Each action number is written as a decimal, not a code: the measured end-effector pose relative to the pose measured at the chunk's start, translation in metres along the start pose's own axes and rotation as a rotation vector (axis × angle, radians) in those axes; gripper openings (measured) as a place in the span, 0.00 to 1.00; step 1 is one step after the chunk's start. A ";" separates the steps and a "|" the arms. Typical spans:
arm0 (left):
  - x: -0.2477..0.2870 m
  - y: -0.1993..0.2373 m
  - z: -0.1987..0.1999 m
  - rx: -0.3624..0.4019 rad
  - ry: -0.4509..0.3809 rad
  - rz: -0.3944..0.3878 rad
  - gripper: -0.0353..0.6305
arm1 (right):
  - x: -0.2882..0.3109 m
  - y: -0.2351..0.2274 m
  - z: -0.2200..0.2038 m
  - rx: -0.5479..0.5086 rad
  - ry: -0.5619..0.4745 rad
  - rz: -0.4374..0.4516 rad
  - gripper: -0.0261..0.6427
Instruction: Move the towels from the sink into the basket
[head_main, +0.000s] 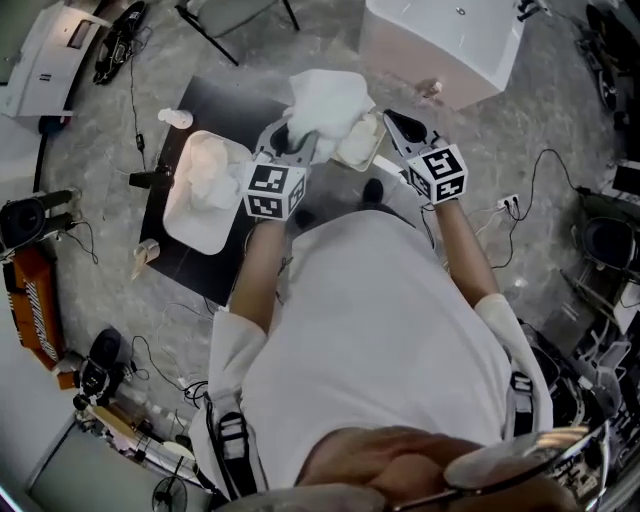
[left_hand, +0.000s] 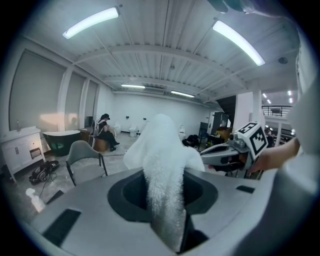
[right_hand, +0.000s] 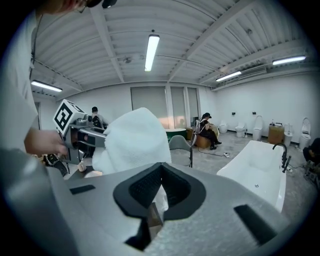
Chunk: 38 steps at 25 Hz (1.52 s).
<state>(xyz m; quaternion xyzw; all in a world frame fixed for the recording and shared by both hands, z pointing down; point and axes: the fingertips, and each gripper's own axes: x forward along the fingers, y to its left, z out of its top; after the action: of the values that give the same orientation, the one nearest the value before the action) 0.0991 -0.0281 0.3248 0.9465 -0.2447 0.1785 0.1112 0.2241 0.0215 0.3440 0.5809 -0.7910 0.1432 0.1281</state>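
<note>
The left gripper (head_main: 290, 142) is clamped on a white towel (head_main: 325, 95). The left gripper view shows the fluffy cloth squeezed in the seam between the two jaws and bulging up and forward past the tips in a thick fold. In the head view the towel hangs as a crumpled bundle just ahead of the person's hands, and it overlaps the near-left part of a pale beige basket (head_main: 362, 148), so only the basket's right side shows. The right gripper (head_main: 403, 127) sits just beside that basket, close to the towel's right edge. Its jaws are drawn almost together, with only a narrow slit between them. A sliver of white cloth and something brownish show in that slit, but nothing is plainly pinched there, and in the right gripper view the towel's bulk lies ahead and to the left of the tips. To the person's left, a white sink (head_main: 200, 238) rests on a black mat (head_main: 215, 108) on the floor, with another crumpled white towel (head_main: 210, 170) lying inside it. A white bathtub (head_main: 440, 40) stands farther off, beyond the basket. Each gripper's marker cube faces up toward the head camera, the left cube (head_main: 272, 190) nearer the sink and the right cube (head_main: 442, 172) well apart from it.
</note>
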 end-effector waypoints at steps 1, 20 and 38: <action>0.011 -0.006 -0.005 -0.006 0.016 -0.013 0.24 | -0.001 -0.006 -0.007 0.006 0.015 -0.005 0.04; 0.295 -0.012 -0.323 -0.168 0.338 -0.014 0.24 | 0.068 -0.150 -0.307 0.180 0.345 0.005 0.04; 0.443 0.033 -0.659 -0.188 0.671 0.022 0.57 | 0.180 -0.157 -0.577 0.302 0.519 0.019 0.04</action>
<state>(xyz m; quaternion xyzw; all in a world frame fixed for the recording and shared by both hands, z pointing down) 0.2569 -0.0478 1.1034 0.8179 -0.2202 0.4576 0.2704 0.3424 0.0342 0.9570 0.5301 -0.7068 0.4042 0.2368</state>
